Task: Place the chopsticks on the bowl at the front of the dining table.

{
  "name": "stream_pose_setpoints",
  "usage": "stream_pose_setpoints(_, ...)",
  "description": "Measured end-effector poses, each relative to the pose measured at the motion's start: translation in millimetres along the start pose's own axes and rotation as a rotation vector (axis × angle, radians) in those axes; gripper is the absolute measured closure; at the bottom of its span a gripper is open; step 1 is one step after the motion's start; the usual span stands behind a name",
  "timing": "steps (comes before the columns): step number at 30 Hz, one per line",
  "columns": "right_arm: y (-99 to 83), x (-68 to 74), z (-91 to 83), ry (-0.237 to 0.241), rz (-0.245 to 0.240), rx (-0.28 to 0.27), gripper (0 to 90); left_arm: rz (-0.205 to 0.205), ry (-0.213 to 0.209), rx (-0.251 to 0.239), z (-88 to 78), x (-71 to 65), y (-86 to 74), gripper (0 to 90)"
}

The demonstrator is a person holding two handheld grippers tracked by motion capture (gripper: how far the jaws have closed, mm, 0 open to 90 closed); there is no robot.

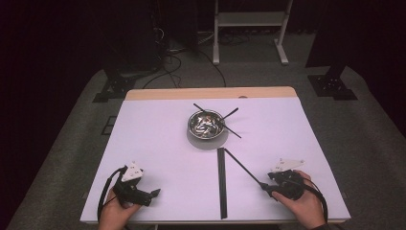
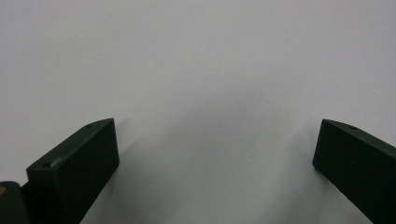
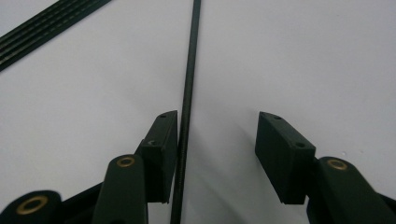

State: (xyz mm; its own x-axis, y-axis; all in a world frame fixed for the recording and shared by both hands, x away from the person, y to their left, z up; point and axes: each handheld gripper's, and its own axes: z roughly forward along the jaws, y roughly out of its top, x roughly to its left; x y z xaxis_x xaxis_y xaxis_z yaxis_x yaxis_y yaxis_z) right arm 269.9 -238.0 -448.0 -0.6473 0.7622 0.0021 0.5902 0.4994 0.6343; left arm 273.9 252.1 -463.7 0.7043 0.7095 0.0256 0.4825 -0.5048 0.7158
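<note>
1. The thing in hand is a single black stick [image 3: 188, 84] that lies flat on the white counter [image 1: 158, 143], slanting from the near right up toward the middle of the counter.
2. Its near end sits between the jaws of the right claw [image 3: 216, 140], so the stick's long axis runs straight ahead along the claw's own line.
3. The right claw stands about half open. The stick runs hard against one jaw's inner face and well clear of the other; nothing is pinched yet.
4. To my eye, the move ahead turns on closing across the stick's thin width, not along its length.
5. The left claw [image 1: 154, 193] rests wide open and empty at the near left, well apart from the stick.
6. A bundle of like sticks [image 1: 221, 182] lies just beside it, pointing toward the metal bowl [image 1: 206, 124].
</note>
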Motion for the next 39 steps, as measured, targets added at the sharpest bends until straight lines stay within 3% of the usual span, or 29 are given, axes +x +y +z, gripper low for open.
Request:
stream_pose_setpoints(16,-8.2,-23.3,-7.4,-0.052,0.044,0.0,47.9,0.0,0.0,0.0,0.0,0.0,0.0,0.0)
stream_pose_setpoints(22,-10.1,-28.0,-8.2,-0.048,0.06,-0.005,47.9,0.0,0.0,0.0,0.0,0.0,0.0,0.0)
stream_pose_setpoints(30,-10.3,-31.1,-7.5,-0.014,0.073,-0.027,48.4,-0.001,0.0,0.0,0.1,0.0,0.0,0.0)
stream_pose_setpoints(39,-1.1,-28.9,-0.4,0.027,0.051,-0.045,50.0,0.0,0.001,0.0,0.1,0.0,0.0,0.0)
